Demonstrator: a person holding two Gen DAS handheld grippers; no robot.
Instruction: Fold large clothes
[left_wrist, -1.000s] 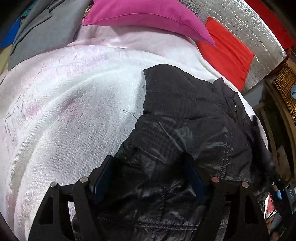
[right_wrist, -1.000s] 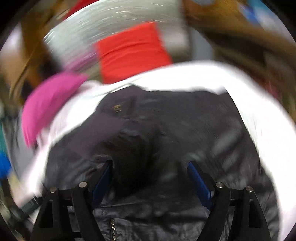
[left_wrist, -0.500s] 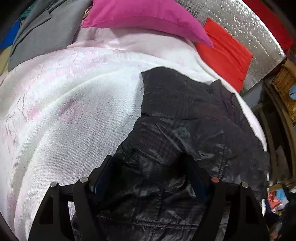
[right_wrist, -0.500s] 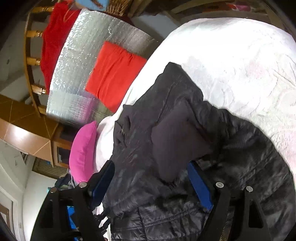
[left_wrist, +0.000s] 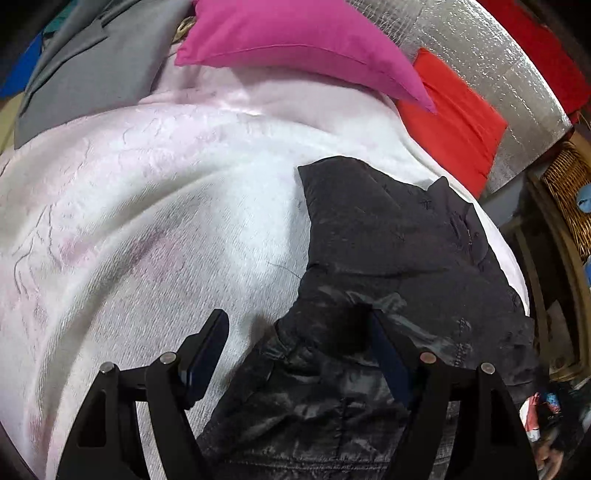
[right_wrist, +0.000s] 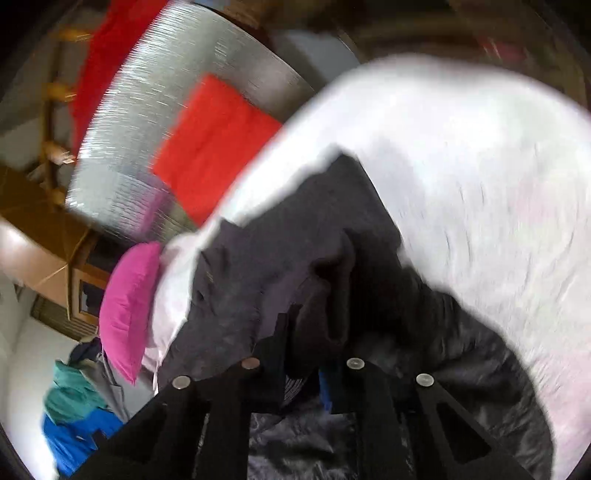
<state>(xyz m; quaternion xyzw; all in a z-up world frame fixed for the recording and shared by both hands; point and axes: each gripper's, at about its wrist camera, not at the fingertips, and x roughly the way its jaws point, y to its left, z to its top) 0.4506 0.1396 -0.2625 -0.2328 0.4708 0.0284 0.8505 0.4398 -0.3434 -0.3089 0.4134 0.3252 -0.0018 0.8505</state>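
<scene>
A black quilted jacket (left_wrist: 388, 266) lies on a white bedspread (left_wrist: 147, 229), partly folded over itself. My left gripper (left_wrist: 299, 343) is open; its right finger rests on the jacket's edge and its left finger is over bare bedspread. In the blurred right wrist view the jacket (right_wrist: 266, 266) fills the middle. My right gripper (right_wrist: 306, 354) has its fingers close together, shut on a fold of the jacket that rises between them.
A pink pillow (left_wrist: 295, 40) and a red cushion (left_wrist: 454, 114) lie at the head of the bed against a silver foil panel (left_wrist: 509, 70). Grey clothing (left_wrist: 85, 70) lies far left. A wicker basket (left_wrist: 569, 192) stands right. Teal and blue clothes (right_wrist: 74, 417) are heaped beside the bed.
My right gripper has shut on a fold of the jacket and is moving fast. My left gripper has shifted left, so its left finger now lies over bare bedspread.
</scene>
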